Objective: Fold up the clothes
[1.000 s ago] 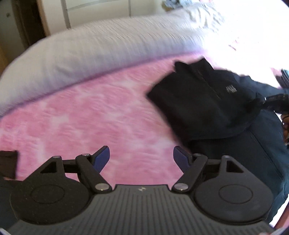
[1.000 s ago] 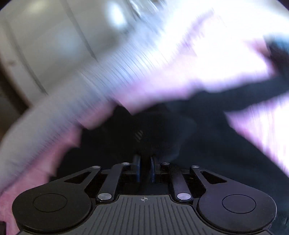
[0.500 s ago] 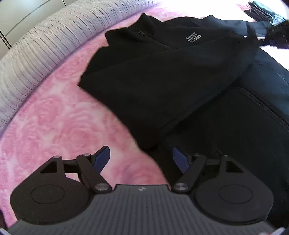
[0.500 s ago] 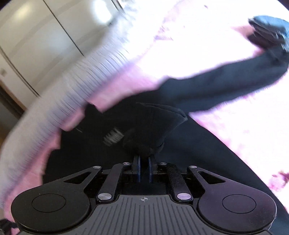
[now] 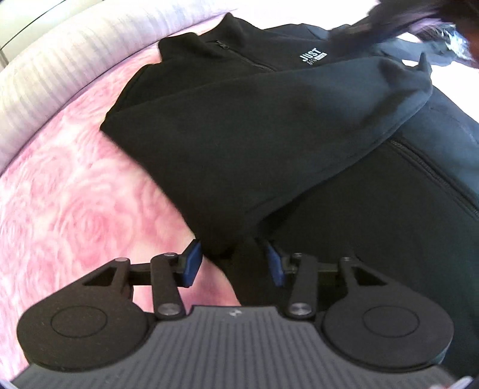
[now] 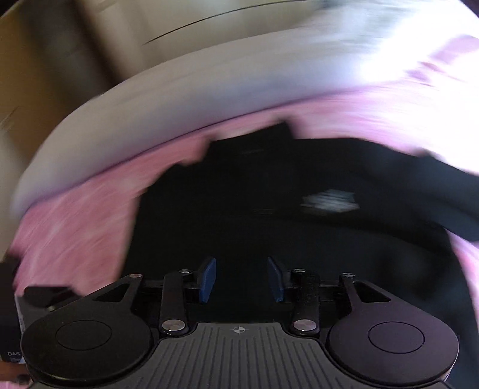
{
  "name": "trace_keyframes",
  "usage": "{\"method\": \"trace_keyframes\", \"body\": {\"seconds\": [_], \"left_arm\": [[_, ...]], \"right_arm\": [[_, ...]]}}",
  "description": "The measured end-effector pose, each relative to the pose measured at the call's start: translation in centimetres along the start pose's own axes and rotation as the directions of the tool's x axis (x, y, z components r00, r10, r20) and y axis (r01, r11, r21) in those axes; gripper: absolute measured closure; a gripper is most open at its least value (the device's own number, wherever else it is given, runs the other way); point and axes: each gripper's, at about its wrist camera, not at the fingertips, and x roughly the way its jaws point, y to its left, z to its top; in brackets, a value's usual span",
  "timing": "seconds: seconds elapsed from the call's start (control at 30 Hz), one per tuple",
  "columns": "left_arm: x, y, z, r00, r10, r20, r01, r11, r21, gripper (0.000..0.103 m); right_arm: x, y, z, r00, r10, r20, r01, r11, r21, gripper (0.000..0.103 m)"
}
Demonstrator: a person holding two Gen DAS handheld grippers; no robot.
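Currently left gripper (image 5: 232,263) fingers apart, straddling black jacket (image 5: 269,125) sleeve edge; right gripper (image 6: 242,279) fingers apart, empty, apparently above jacket (img blurred).

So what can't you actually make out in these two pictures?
- Black jacket: its lower part is cut off by the left view's right edge and hidden behind the left tongs.
- Small print under the white "JUST" logo: too small to read.
- Dark object at the top right of the left view: blurred and cropped.
- Right view: motion blur smears the jacket's logo; the right tongs are open.
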Motion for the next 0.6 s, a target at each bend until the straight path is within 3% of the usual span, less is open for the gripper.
{"method": "trace_keyframes", "body": {"seconds": [0.17,0.33,0.4,0.5,0.6], "left_arm": [[-2.4,0.0,-2.4,1.000,0.014,0.026,-0.013,0.999,-0.039,0.062],[-4.1,0.2,-3.2,0.998,0.048,0.027,-0.046,0.996,-0.073,0.059],[-4.8,0.3,-3.6,0.998,0.062,0.027,-0.059,0.994,-0.087,0.057],[-5.8,0.4,-4.1,0.996,0.082,0.026,-0.079,0.991,-0.108,0.056],[-6.5,0.3,-4.0,0.994,0.103,0.025,-0.099,0.988,-0.116,0.056]], "right_arm": [[10.0,5.6,3.2,0.975,0.181,-0.132,-0.203,0.962,-0.182,0.061],[18.0,5.7,2.8,0.958,0.167,-0.234,-0.191,0.978,-0.082,0.061],[16.6,5.0,2.7,0.959,0.185,-0.215,-0.207,0.974,-0.087,0.061],[10.9,2.7,3.0,0.989,0.117,-0.094,-0.128,0.984,-0.122,0.060],[3.9,-2.9,1.6,0.998,-0.045,0.043,0.047,0.997,-0.053,0.060]]}}
